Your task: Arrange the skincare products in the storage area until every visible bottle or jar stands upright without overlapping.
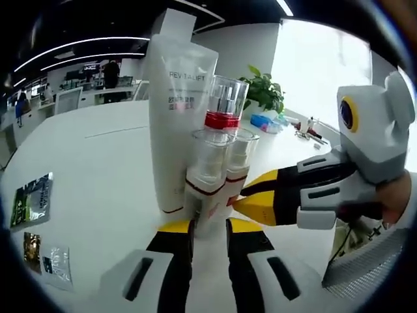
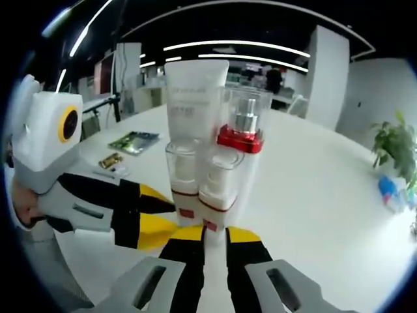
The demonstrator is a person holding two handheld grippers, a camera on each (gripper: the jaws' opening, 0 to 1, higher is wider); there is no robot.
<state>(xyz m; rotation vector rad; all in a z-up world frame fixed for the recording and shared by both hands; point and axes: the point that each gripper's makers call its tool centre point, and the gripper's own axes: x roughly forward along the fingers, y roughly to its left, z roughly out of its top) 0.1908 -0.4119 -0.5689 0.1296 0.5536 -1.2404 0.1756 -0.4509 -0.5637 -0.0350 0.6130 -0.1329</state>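
Observation:
Four skincare items stand upright in a tight cluster on the white table (image 1: 98, 169): a tall white tube (image 1: 176, 117) (image 2: 192, 98), a clear-capped pump bottle with a red collar (image 1: 225, 107) (image 2: 244, 130), and two small clear-capped bottles with red bands. My left gripper (image 1: 210, 227) has its jaws pressed to the base of one small bottle (image 1: 205, 173) (image 2: 182, 173); it enters the right gripper view from the left (image 2: 171, 212). My right gripper (image 2: 215, 233) closes on the other small bottle (image 2: 220, 186) (image 1: 240, 160), reaching in from the right in the left gripper view (image 1: 240, 195).
Several flat sachets lie on the table (image 1: 29, 202) (image 1: 49, 257) (image 2: 133, 140) (image 2: 111, 160). A potted plant (image 1: 264, 91) (image 2: 397, 147) and small blue items (image 1: 264, 122) (image 2: 391, 192) stand near the far edge. A hand holds the right gripper (image 1: 394, 202).

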